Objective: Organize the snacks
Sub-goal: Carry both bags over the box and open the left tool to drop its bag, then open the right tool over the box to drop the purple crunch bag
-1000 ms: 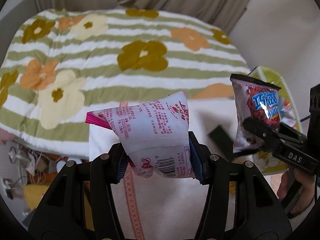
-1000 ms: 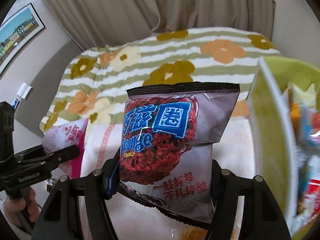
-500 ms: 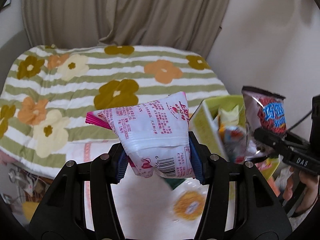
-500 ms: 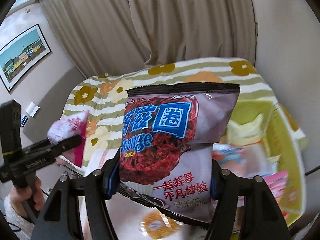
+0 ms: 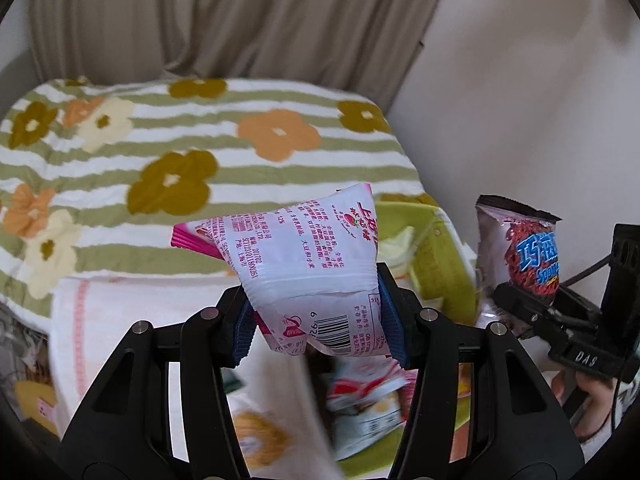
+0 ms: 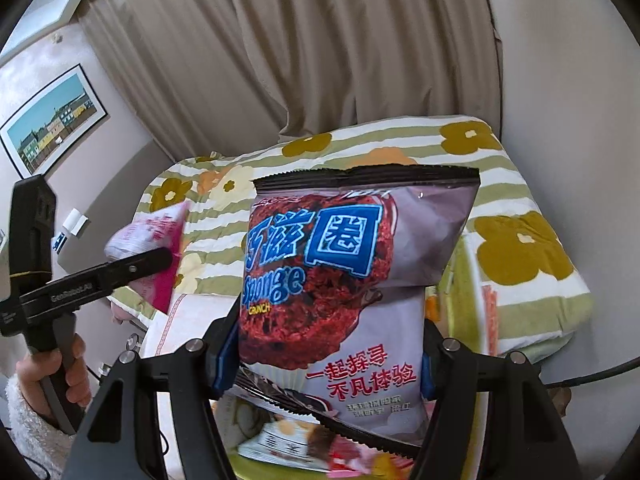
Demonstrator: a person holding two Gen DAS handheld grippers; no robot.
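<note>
From my left wrist camera, my left gripper (image 5: 316,320) is clamped on a white and pink snack packet (image 5: 308,264), its blue ribbed pads (image 5: 390,320) pressing into the lower part of the bag from both sides. The packet is a soft, puffy plastic pillow with crimped seals; its long axis runs up and away from me, leaning a little left, the barcode end nearest the camera and the pink sealed edge poking out to the upper left. It hangs in the air above a lime-green plastic bin (image 5: 436,264), whose contents are blurred. Past it lies a quilted blanket (image 5: 160,152) with green stripes and flower shapes, and a pale towel (image 5: 132,312) lies below it. At the right edge my right gripper (image 5: 520,300) holds a glossy mauve bag.

From my right wrist camera, that gripper (image 6: 324,352) is closed tight on the mauve sponge-crunch bag (image 6: 352,272), pads squeezing its lower half. The bag stands nearly upright, long axis vertical, its black serrated top seal uppermost and the printed face toward the lens; the film is shiny and slightly creased. Beneath it, blurred wrappers (image 6: 280,444) lie in the green bin. To the left, my left hand (image 6: 52,376), in a fluffy white sleeve, grips the black handle, and the pink packet (image 6: 152,248) shows at its tip. Beige pleated curtains (image 6: 320,60) hang behind.
</note>
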